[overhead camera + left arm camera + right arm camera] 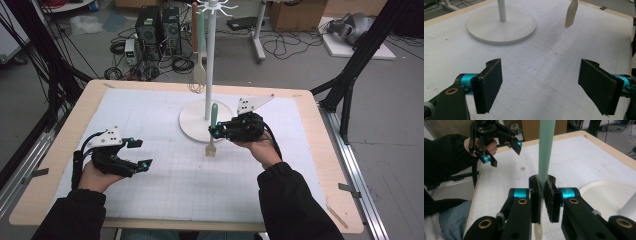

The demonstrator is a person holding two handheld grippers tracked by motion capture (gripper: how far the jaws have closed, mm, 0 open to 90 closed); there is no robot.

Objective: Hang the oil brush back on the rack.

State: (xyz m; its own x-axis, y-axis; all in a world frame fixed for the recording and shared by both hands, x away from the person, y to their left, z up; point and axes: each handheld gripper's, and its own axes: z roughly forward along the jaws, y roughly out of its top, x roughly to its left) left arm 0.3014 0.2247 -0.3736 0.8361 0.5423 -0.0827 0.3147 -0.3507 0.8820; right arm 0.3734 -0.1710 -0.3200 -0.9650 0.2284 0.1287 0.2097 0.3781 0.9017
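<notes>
Right gripper view has the right tongs [543, 197] clamped on the green-handled brush [546, 150]; left tongs [546, 87] gape empty. Next, probably hanging it on the rack [210, 60].

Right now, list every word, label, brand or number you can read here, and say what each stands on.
No text here can be read.
Right gripper, teal collar: faint dark print, too small and blurred to read.
Grid mat: ruled lines, no readable numbers.
Computer towers on the floor: no legible brand.
</notes>
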